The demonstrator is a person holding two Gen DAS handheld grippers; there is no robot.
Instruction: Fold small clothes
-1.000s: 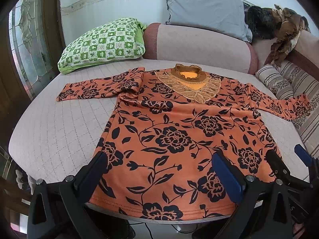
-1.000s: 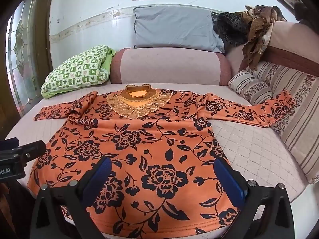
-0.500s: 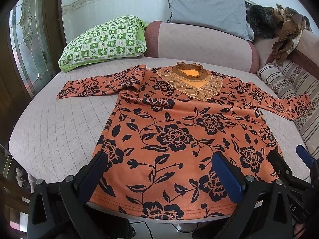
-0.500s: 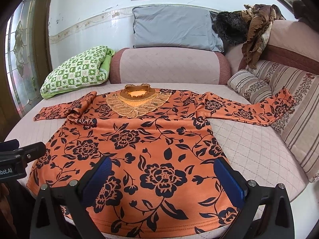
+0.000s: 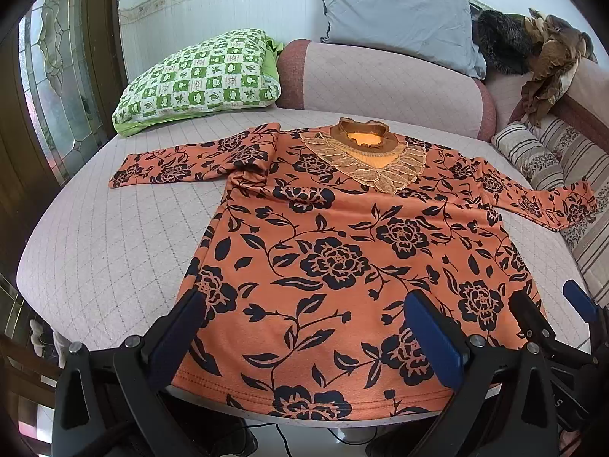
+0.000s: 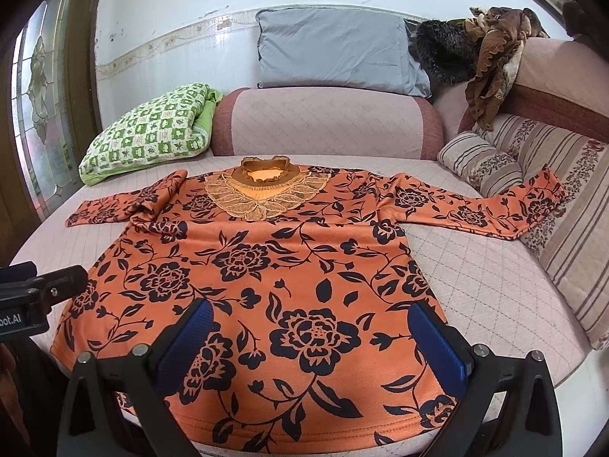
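Observation:
An orange long-sleeved top with black flowers [image 5: 342, 243] lies flat, front up, on a pink quilted couch seat [image 5: 106, 243], collar away from me, sleeves spread left and right. It also shows in the right wrist view [image 6: 266, 266]. My left gripper [image 5: 304, 327] is open and empty, hovering over the hem near the front edge. My right gripper [image 6: 312, 339] is open and empty over the hem's right half; it also shows at the right edge of the left wrist view [image 5: 548, 312]. The right sleeve end [image 6: 540, 202] rests up on a striped cushion.
A green checked pillow [image 5: 198, 76] lies at the back left, a grey pillow [image 5: 396, 15] on the backrest. Brown and dark clothes [image 6: 491, 53] are piled on the back right. Striped cushions [image 6: 563, 236] line the right side. A glass door [image 5: 57, 87] stands at left.
Both grippers have edged slightly forward and lower toward the hem. The top has not moved and both grippers stay open.

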